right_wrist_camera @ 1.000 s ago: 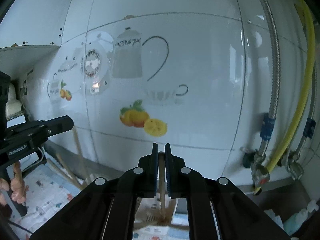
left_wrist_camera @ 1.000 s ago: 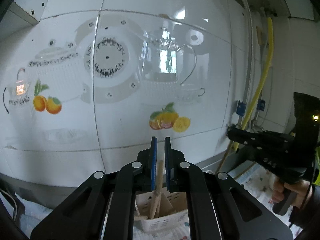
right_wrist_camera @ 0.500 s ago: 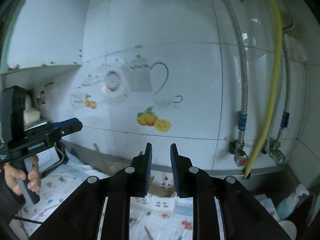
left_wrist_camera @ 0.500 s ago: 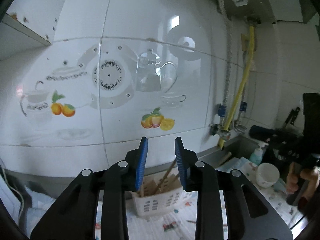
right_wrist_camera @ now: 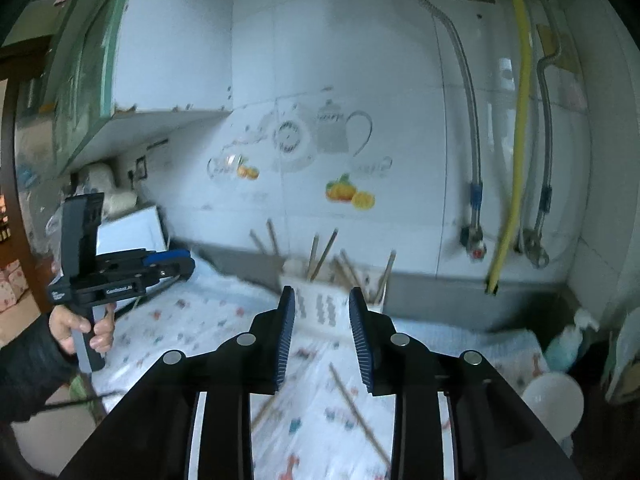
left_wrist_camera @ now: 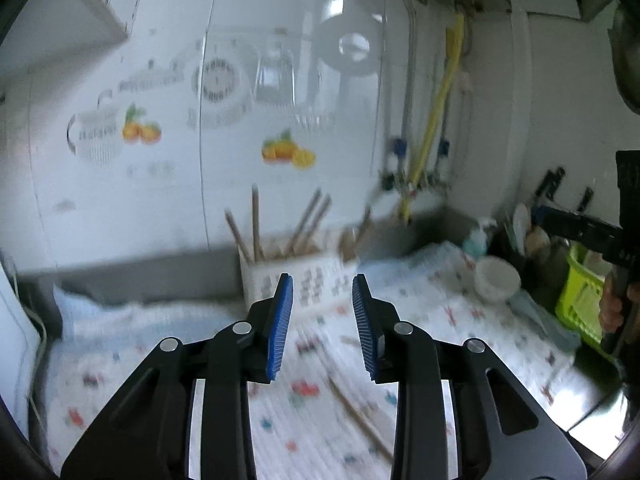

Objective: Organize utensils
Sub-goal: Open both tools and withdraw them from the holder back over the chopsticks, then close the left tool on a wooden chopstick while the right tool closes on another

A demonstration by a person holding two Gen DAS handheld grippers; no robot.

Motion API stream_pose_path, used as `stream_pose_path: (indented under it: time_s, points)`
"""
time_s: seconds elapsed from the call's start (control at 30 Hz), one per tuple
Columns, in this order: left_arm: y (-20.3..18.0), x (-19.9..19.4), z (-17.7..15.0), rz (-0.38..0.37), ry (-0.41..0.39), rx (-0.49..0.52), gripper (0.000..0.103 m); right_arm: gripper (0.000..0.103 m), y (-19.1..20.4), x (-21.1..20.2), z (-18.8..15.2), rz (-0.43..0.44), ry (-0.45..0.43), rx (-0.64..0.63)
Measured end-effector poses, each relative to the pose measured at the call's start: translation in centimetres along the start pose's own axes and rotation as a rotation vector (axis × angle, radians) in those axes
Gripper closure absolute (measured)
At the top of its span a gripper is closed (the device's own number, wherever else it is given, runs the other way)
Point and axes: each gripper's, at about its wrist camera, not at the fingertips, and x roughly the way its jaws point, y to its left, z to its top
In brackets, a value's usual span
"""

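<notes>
A white slotted basket (left_wrist_camera: 260, 284) stands on the patterned cloth by the tiled wall, with several wooden chopsticks (left_wrist_camera: 255, 220) upright in it. My left gripper (left_wrist_camera: 322, 280) hangs short of the basket, its jaws opening with nothing between them. One loose chopstick (left_wrist_camera: 356, 416) lies on the cloth below it. In the right wrist view the same basket (right_wrist_camera: 320, 306) sits ahead of my right gripper (right_wrist_camera: 322, 291), whose jaws are also opening and empty. Two loose chopsticks (right_wrist_camera: 356, 412) lie on the cloth beneath. The left gripper (right_wrist_camera: 176, 264) shows at the left, held by a hand.
A white bowl (left_wrist_camera: 496, 280) and a soap bottle (left_wrist_camera: 478, 236) stand right of the cloth, near a green basket (left_wrist_camera: 580, 296). A yellow hose (right_wrist_camera: 516, 160) and metal pipes run down the wall. A white box (right_wrist_camera: 132, 228) sits at the far left.
Both grippers were shut on chopsticks over the basket; they have let go, opened and drawn back from the wall, so the basket now lies farther ahead.
</notes>
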Motion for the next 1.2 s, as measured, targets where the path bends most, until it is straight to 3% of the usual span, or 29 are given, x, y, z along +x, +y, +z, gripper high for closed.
stream_pose_path:
  time_s: [0.27, 0.37, 0.5, 0.73, 0.87, 1.2]
  points:
    - [-1.2, 2.6, -8.1, -0.049, 0.214, -0.023, 0.072, 0.074, -1.1, 1.4, -7.4, -0.011, 0.156, 0.042]
    - [-1.2, 3.6, -10.3, -0.037, 0.259, -0.038, 0.072, 0.074, -2.2, 1.1, -8.9, 0.029, 0.174, 0.084]
    - [0.1, 3.6, -11.0, -0.034, 0.260, -0.091, 0.072, 0.074, -3.1, -0.8, -8.4, -0.013, 0.163, 0.063]
    - [0.4, 1.9, -9.7, -0.022, 0.231, -0.060, 0.072, 0.069, -3.5, -6.2, -5.6, -0.042, 0.053, 0.031]
    - [-0.7, 1.4, -10.8, -0.052, 0.251, -0.045, 0.072, 0.069, -3.2, -8.6, -4.8, -0.040, 0.007, 0.025]
    - [-6.1, 2.6, -17.2, -0.184, 0.377, -0.074, 0.072, 0.069, -2.8, -4.7, -9.6, -0.045, 0.116, 0.080]
